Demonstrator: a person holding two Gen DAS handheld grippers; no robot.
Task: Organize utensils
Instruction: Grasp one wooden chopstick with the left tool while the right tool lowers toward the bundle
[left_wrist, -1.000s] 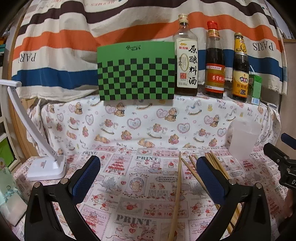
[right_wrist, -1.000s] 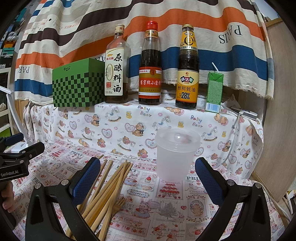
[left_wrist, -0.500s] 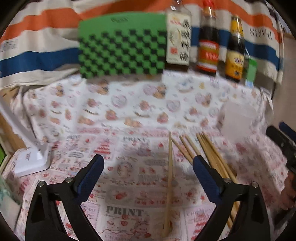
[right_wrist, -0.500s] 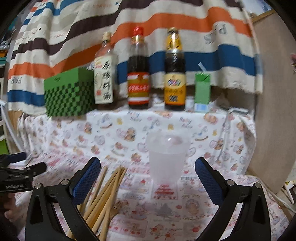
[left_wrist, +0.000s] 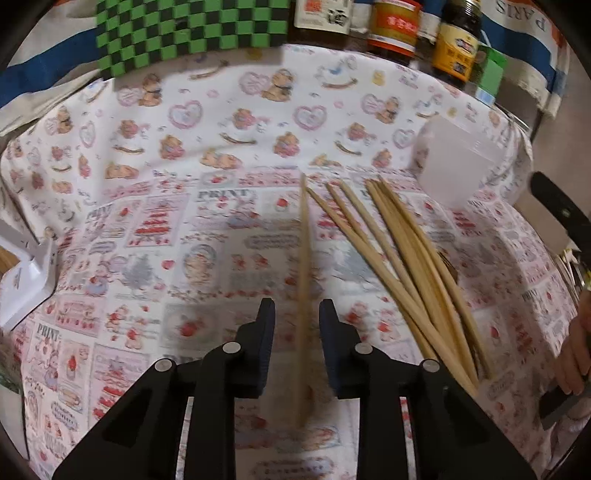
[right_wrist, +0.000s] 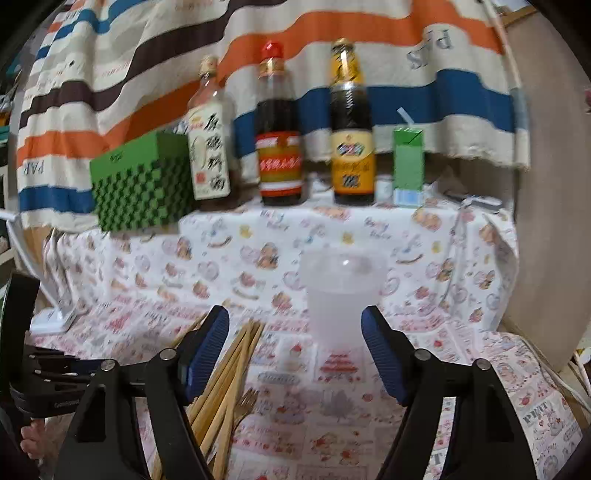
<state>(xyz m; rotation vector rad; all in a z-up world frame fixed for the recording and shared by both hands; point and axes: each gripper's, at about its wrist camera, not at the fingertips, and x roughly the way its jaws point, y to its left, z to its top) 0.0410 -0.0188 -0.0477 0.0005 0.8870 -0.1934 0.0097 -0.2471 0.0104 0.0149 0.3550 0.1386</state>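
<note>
A single wooden chopstick (left_wrist: 303, 258) lies alone on the printed tablecloth, pointing away from me. My left gripper (left_wrist: 297, 302) tilts down over it. Its jaws are closing with the chopstick between them, and a gap still shows on each side. A bundle of several chopsticks (left_wrist: 406, 266) lies to the right, over a wooden fork (right_wrist: 247, 400). A translucent plastic cup (right_wrist: 343, 295) stands upright beyond the bundle. My right gripper (right_wrist: 295, 312) faces the cup from short of it. Its jaws are closing with nothing between the pads.
On the raised shelf behind stand a green checkered box (right_wrist: 140, 184), three sauce bottles (right_wrist: 279, 147) and a green juice carton (right_wrist: 408, 162). A white lamp base (left_wrist: 22, 280) sits at the left. A striped cloth hangs behind.
My left gripper tipped down and came closer to the single chopstick, and its jaws narrowed around it. The right gripper's jaws narrowed while it stayed in place.
</note>
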